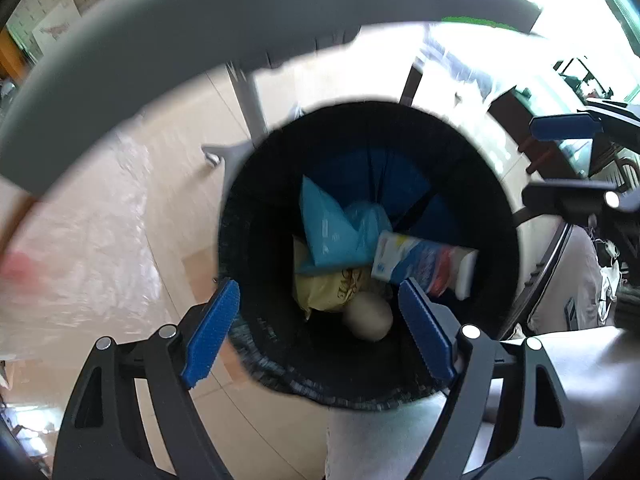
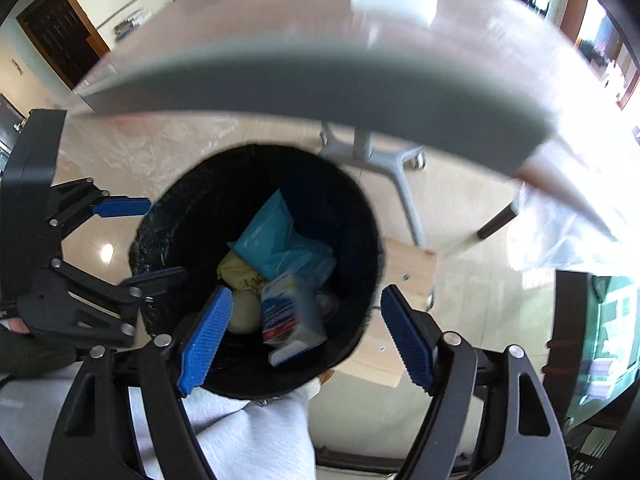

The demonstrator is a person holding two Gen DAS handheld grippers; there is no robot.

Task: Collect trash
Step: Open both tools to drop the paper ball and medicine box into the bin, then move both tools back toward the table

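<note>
Black liner plastic is folded over the rim of the round bin (image 1: pixel 248 344), and every place here is given from that bin. Inside it a pile of trash is seen: a light blue bag (image 1: pixel 332 232) on top toward the far wall, a white and blue carton (image 1: pixel 424 264) lying on its side against the right wall, a yellow wrapper (image 1: pixel 324 292) beneath them, and a pale round lump (image 1: pixel 368 316) nearest the near wall. The left gripper (image 1: pixel 320 328) is held above the near rim with its jaws spread wide and nothing between the blue pads; the right gripper (image 2: pixel 304 336) is likewise poised over the bin's mouth, jaws wide and empty. Both are pointed steeply down into the opening, a pose judged to suit dropping items so that they fall inside rather than on the floor. A grey table edge (image 2: pixel 320 80) arches over the far side of the bin, so the bin appears to be placed just beside the table, where collected trash can be carried only a short way
</note>
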